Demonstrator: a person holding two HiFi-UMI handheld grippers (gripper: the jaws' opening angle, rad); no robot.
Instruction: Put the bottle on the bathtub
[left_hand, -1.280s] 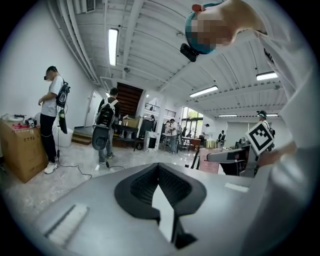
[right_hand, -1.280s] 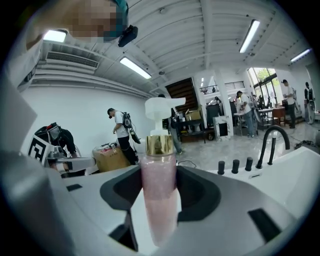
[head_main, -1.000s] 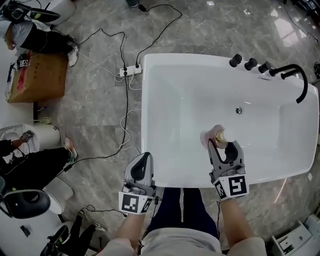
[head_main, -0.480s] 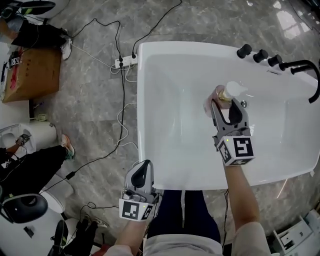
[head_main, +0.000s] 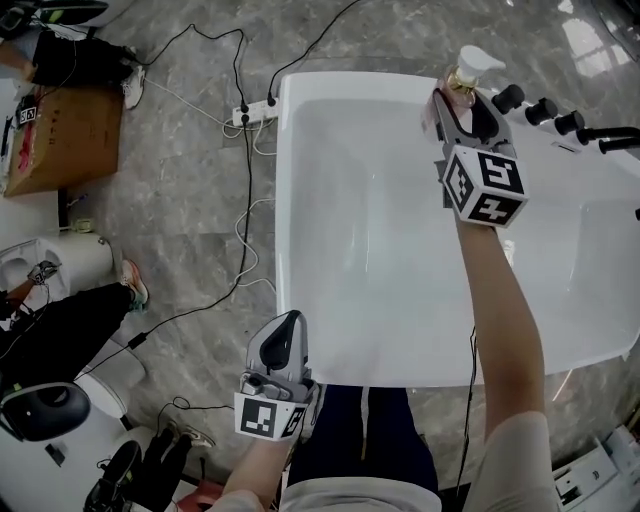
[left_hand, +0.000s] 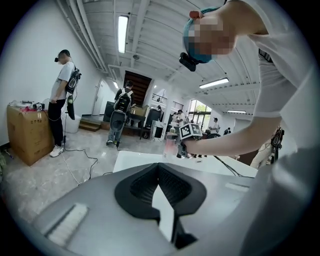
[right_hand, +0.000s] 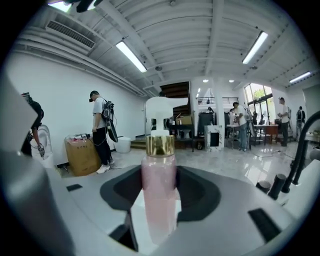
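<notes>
R claw: my right gripper (head_main: 468, 100) is clamped on the pink pump bottle (head_main: 467, 70), upright | bottle: over the far rim of the bathtub (head_main: 290, 220), near the black tap knobs (head_main: 540, 110); contact unclear to me | L claw: left gripper (head_main: 287, 322) closed narrow, empty, by the tub's near-left corner

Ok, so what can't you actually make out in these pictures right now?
- Base of the bottle: in the head view the right gripper covers it, and the right gripper view shows nothing clear beneath it. Whether it touches the bathtub can't be told.
- Faucet: its spout is cut off by the head view's right edge.
- Print on the bottle: too blurred to read in either view.
</notes>
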